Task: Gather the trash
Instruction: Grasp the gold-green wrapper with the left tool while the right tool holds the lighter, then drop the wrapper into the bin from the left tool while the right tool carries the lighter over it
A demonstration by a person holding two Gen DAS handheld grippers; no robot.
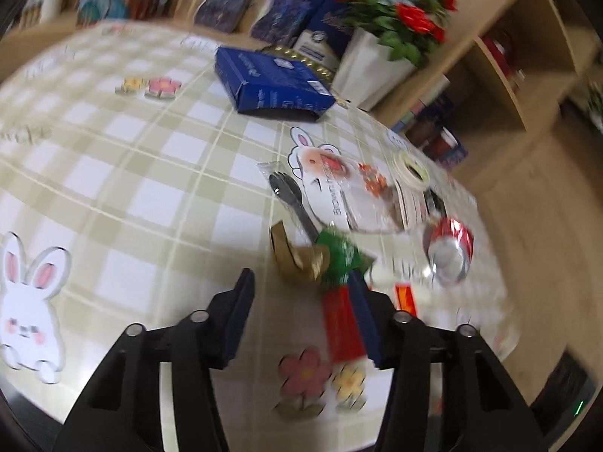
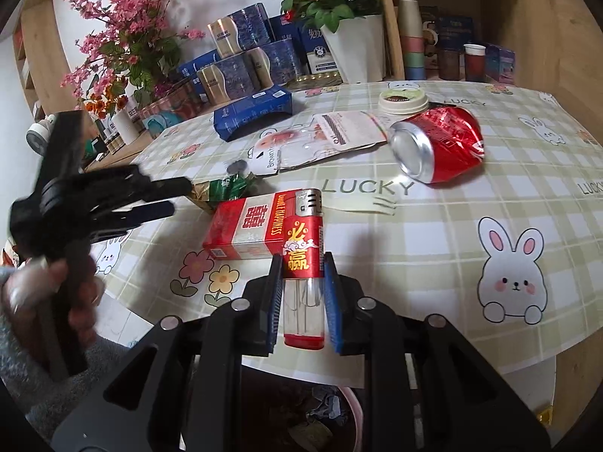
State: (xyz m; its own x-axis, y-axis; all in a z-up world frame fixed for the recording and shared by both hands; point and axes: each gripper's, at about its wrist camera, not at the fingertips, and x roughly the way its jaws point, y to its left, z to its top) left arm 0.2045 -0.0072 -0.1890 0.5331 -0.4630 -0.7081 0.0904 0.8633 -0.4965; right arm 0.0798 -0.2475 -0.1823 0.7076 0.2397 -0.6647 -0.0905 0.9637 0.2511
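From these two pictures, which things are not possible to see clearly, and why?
- Left wrist view: motion blur smears the crumpled green wrapper and the crushed red can; no print is readable.
- Right wrist view: the right gripper and the table edge cover most of the bin below.
- Right wrist view: the left gripper is blurred.

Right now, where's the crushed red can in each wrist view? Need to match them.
Left wrist: crushed red can at right of centre, near the table's right edge, blurred, silver end toward the camera.
Right wrist: can at upper right of centre, lying on its side above the "LUCKY" print.
Shared landmark: the blue box, lying flat farther back on the table in both.
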